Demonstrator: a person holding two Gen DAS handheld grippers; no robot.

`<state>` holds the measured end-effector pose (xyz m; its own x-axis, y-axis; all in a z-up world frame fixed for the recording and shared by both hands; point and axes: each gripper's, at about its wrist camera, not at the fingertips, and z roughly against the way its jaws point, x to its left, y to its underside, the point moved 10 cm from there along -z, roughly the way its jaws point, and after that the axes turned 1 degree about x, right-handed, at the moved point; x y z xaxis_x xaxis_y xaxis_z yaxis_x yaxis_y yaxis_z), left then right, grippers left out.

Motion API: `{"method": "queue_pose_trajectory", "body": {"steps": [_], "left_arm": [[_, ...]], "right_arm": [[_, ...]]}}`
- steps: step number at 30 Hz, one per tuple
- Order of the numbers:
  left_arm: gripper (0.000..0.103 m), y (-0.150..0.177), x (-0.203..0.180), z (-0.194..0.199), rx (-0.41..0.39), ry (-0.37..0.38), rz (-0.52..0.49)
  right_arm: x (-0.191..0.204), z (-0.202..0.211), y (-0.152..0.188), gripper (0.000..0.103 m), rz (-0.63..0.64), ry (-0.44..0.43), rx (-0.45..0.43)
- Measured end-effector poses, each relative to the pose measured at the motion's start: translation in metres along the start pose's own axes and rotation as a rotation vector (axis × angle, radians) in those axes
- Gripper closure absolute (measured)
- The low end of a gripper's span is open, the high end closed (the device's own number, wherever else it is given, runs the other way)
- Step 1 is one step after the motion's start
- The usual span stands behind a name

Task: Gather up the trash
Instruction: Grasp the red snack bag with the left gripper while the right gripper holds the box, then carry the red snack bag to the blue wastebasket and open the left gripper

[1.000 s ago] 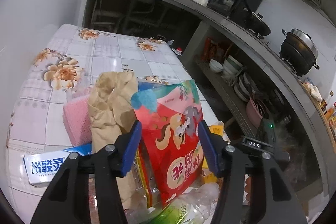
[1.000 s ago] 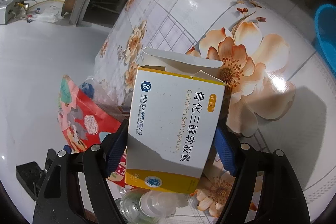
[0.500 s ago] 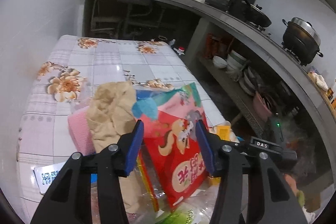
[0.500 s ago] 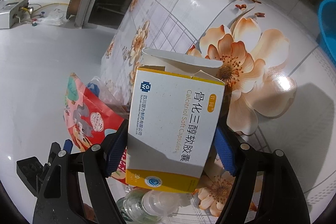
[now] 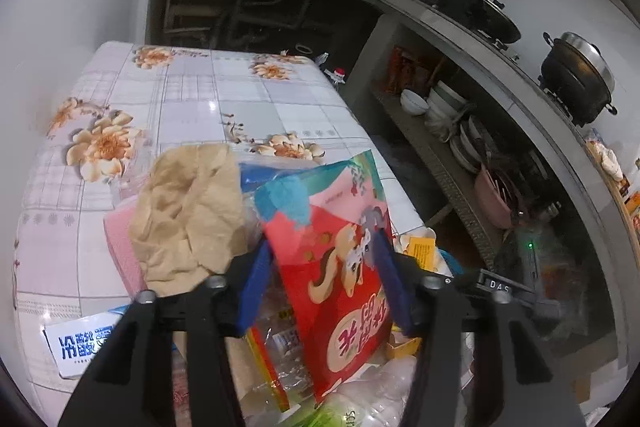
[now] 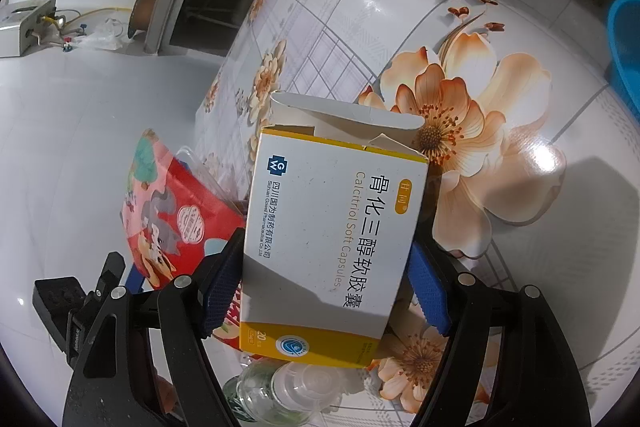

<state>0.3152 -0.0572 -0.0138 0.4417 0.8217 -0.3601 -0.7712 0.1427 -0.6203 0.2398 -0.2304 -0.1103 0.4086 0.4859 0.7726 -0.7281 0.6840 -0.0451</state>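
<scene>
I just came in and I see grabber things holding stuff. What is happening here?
Someone is picking up trash with a grabber in each hand. The left gripper is squeezing a red snack bag with a cartoon pony on it. The right gripper is squeezing an opened white and yellow medicine box. Both are held above the flowery tablecloth, where a crumpled tan paper, a pink sponge and empty plastic bottles lie.

Two wrist cameras, one kitchen table, seen close from opposite sides.

From the left gripper [image 5: 324, 275] we look along its fingers over the floral tablecloth [image 5: 200, 107] toward the kitchen counter [image 5: 460, 23]; from the right gripper [image 6: 320, 291] we face steeply down at the same cloth. Both views share the red snack bag [image 5: 340, 287] [image 6: 168, 211], at close range.
</scene>
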Motion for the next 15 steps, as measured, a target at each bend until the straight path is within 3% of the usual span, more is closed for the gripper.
{"method": "queue_pose_trajectory", "body": {"steps": [2, 5, 15], "left_arm": [[0.078, -0.001, -0.003, 0.000, -0.004, 0.003, -0.007], [0.092, -0.005, -0.007, 0.000, -0.006, 0.022, -0.005], [0.103, -0.026, -0.041, 0.011, -0.086, 0.083, -0.072]], "right_arm": [[0.001, -0.001, 0.000, 0.032, -0.007, -0.022, 0.006], [0.002, 0.001, -0.001, 0.032, -0.013, -0.045, 0.003], [0.010, 0.028, -0.017, 0.033, 0.000, -0.105, -0.074]]}}
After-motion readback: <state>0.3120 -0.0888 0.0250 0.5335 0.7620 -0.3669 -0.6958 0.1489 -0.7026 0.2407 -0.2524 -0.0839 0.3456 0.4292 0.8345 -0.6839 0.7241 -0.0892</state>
